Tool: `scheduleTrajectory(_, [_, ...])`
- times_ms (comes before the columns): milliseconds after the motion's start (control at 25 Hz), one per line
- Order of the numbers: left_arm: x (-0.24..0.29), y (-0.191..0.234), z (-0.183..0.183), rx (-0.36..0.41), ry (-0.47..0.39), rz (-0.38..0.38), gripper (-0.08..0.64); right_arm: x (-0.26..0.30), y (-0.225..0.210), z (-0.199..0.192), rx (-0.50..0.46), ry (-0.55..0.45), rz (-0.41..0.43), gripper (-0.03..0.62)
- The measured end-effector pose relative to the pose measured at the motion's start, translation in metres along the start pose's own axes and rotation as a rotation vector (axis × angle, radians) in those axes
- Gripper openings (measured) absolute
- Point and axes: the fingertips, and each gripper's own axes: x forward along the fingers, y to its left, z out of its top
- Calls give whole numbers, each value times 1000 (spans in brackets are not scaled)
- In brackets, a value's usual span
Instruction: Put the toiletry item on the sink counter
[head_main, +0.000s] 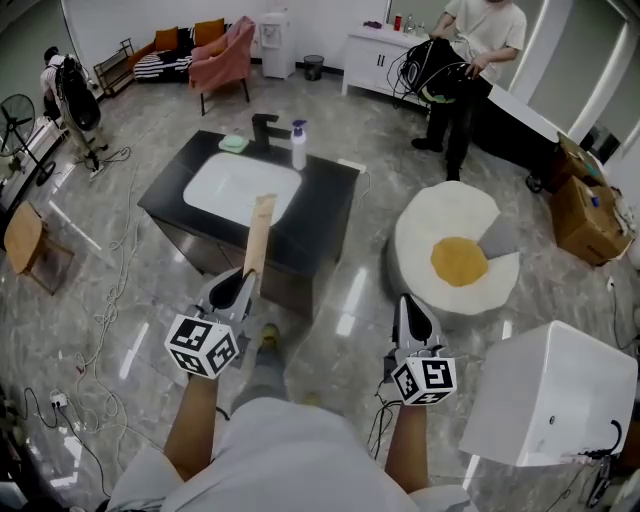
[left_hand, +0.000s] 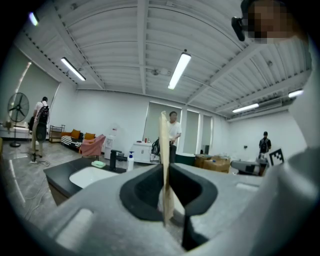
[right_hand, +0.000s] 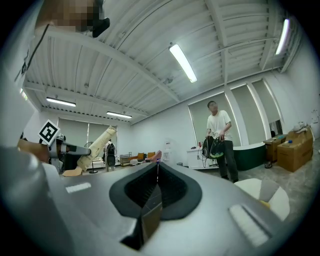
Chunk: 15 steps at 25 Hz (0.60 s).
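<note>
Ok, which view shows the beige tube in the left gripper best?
The head view: the beige tube shows full length, held in the left gripper, pointing toward the sink counter. The left gripper view gives only its thin edge between the shut jaws; the right gripper view catches it side-on but small, far left.

Head view: tube (head_main: 259, 236) near end buried between left gripper (head_main: 247, 276) jaws, I can't see it. Tube print too small to read. Far ahead of jaws, green pad (head_main: 234, 143) beside faucet (head_main: 262, 130): can't identify. Bottle (head_main: 298, 146) label unreadable.
</note>
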Motion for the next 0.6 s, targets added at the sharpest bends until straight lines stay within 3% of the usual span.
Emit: scheduleTrajectory(600, [108, 119, 4, -51, 46, -45, 40, 157, -4, -16, -6, 60, -36, 3])
